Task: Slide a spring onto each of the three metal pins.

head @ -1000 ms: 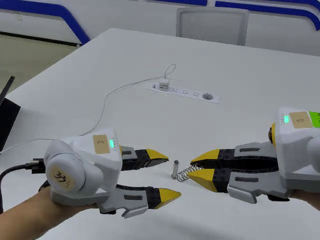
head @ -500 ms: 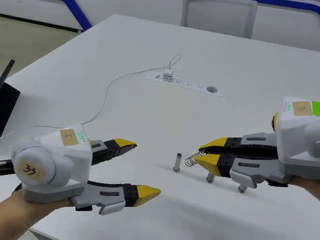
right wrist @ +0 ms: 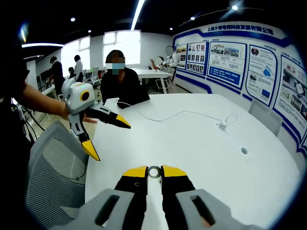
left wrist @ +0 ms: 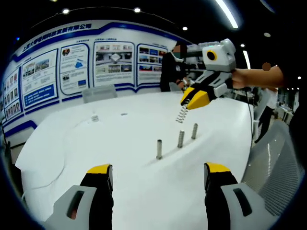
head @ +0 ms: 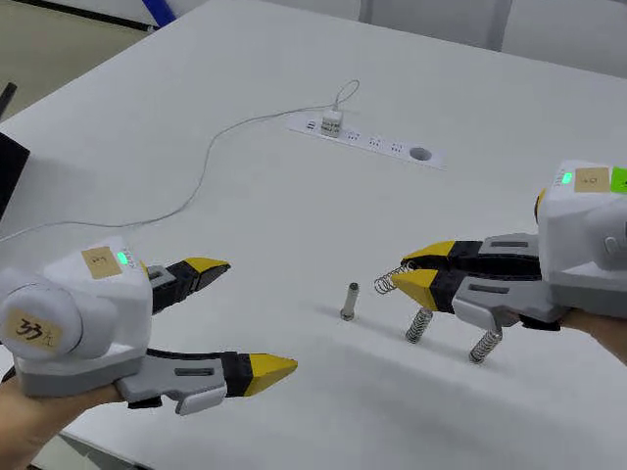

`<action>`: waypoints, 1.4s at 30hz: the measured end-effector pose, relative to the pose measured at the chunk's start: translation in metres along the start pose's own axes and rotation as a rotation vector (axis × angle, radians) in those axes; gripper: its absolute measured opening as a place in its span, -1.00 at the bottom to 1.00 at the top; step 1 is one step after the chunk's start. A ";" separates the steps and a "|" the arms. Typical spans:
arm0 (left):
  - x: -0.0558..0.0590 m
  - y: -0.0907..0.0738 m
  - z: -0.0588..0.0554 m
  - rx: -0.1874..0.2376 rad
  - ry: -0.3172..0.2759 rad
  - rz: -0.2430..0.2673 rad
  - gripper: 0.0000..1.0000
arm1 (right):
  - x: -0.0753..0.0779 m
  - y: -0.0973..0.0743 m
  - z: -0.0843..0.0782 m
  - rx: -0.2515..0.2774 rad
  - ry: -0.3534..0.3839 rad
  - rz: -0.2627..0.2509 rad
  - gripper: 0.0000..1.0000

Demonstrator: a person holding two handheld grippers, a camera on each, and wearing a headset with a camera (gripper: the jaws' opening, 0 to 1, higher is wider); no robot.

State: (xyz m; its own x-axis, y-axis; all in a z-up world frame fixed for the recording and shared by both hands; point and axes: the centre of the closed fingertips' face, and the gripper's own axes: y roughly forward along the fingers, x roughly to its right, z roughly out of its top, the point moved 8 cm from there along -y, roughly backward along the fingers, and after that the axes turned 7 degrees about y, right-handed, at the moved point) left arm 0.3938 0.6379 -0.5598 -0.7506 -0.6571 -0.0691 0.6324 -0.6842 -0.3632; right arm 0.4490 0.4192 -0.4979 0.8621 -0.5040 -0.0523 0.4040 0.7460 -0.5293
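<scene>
White-bodied left tool (head: pixel 260 314) and right tool (head: pixel 400 271), black jaws, yellow tips, tan labels, green lights

The left gripper (head: pixel 260 313) is held low with its jaws spread wide, facing the right gripper (head: pixel 400 271), whose jaws pinch a spring (head: pixel 384 285).

On the table (head: pixel 294 215) a bare pin (head: pixel 349 301) stands leftmost in a row, two sprung pins (head: pixel 419 324) right of it. A strip (head: pixel 372 143) lies behind, its cable (head: pixel 211 176) trailing left. The left gripper (head: pixel 257 315) is left of the row, the right gripper (head: pixel 411 274), with a spring (head: pixel 389 282), right.
</scene>
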 end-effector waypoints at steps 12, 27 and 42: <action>0.003 0.002 -0.007 -0.002 -0.075 0.031 0.82 | 0.004 0.019 -0.001 -0.030 0.000 0.011 -0.78; 0.002 0.000 -0.014 -0.029 -0.105 0.036 1.00 | 0.018 0.050 -0.008 -0.094 0.004 -0.020 -0.78; 0.003 0.002 -0.019 -0.049 -0.113 0.019 1.00 | 0.021 0.071 -0.017 -0.182 -0.047 -0.025 -0.78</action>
State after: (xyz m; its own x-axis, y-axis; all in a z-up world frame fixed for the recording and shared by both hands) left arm 0.3886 0.6407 -0.5783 -0.7105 -0.7031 0.0280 0.6340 -0.6569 -0.4081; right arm 0.4904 0.4548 -0.5507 0.8677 -0.4970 -0.0001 0.3668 0.6405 -0.6747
